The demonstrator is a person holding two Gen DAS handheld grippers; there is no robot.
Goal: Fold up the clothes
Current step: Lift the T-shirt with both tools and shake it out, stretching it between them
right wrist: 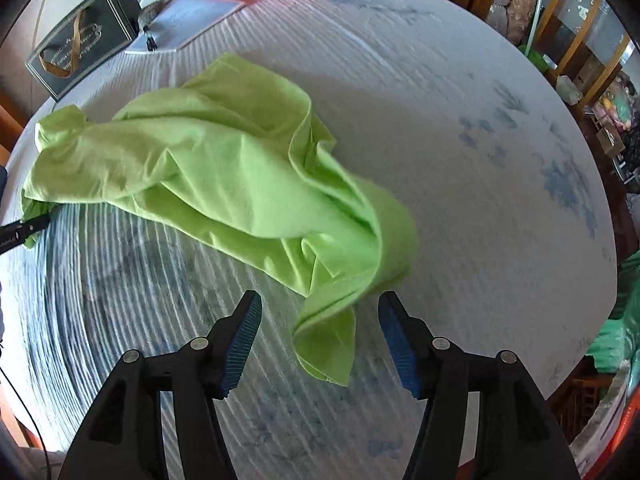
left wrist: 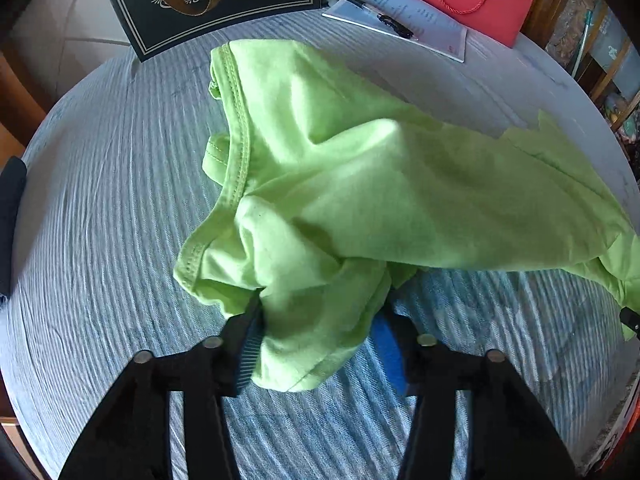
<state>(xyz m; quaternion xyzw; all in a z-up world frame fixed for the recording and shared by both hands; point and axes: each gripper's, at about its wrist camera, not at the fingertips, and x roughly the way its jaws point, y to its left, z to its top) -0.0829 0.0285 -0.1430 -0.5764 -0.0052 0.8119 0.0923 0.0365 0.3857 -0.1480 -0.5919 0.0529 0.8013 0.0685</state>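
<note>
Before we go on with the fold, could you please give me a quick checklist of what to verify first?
1. Left gripper has lime-green cotton shirt between its fingers: ok, though grip firmness cannot tell.
2. Right gripper closed on the shirt's hanging corner: not ok, jaws open around it.
3. Shirt spread flat: not ok, bunched and creased.
4. Blue-grey ribbed tablecloth free on the right: ok.
5. Black gift bag, paper with pen, red bag apart from shirt: ok.
</note>
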